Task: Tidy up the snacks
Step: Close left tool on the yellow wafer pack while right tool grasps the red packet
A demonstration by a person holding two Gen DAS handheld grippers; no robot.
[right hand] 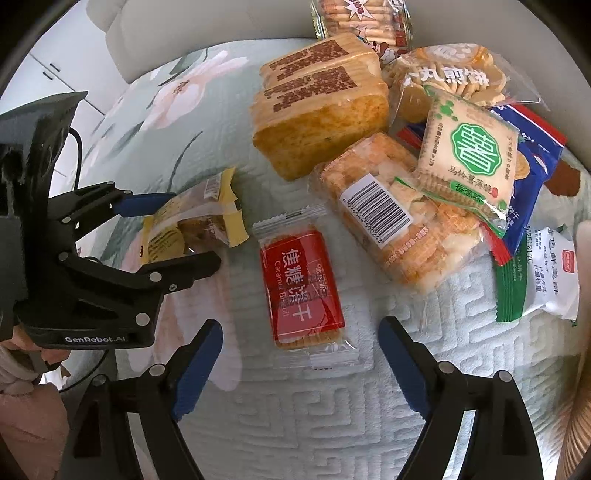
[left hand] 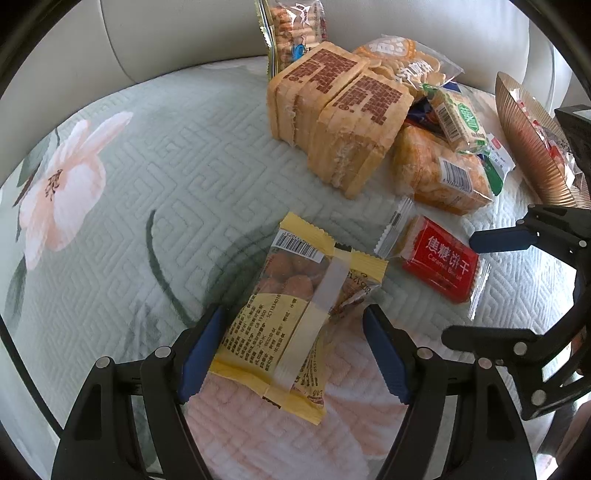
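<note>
Snacks lie scattered on a pale green quilted cover (left hand: 155, 155) printed with pink flowers. Nearest the left gripper (left hand: 293, 350) is a yellow snack packet (left hand: 295, 317), its back seam and barcode facing up, brown round pieces showing through the clear part. It lies between the two blue-padded fingers (left hand: 201, 354), which are spread wide; the left pad seems to touch the packet's edge, while the right pad stands a little off it. From the right wrist view the packet (right hand: 192, 221) looks slightly lifted or tilted between that gripper's fingers, but whether it is off the cover cannot be told.

Just right of the yellow packet lies a red caramel biscuit pack (left hand: 437, 260), flat, in a clear wrapper with crimped ends. The right gripper (right hand: 301, 365) has its fingers wide apart, one on each side of the near end of this pack (right hand: 303, 288), not touching it and holding nothing.

Beyond the red pack sits a heap: a wrapped sliced cake loaf (left hand: 336, 122) with brown printed lettering, a clear bag of orange rice crackers (right hand: 399, 218) with a barcode label, a cream-and-green potato crisp packet (right hand: 469, 155) leaning on top of it, a round-cracker bag (right hand: 443, 81), and blue packets mostly buried under them. A tall biscuit bag (left hand: 295, 33) behind the loaf is cut off by the frame top. A white-and-green packet (right hand: 543, 273) lies right of the heap, partly cut off, and a ribbed golden dish (left hand: 532, 147) shows only in part at the left view's edge.
</note>
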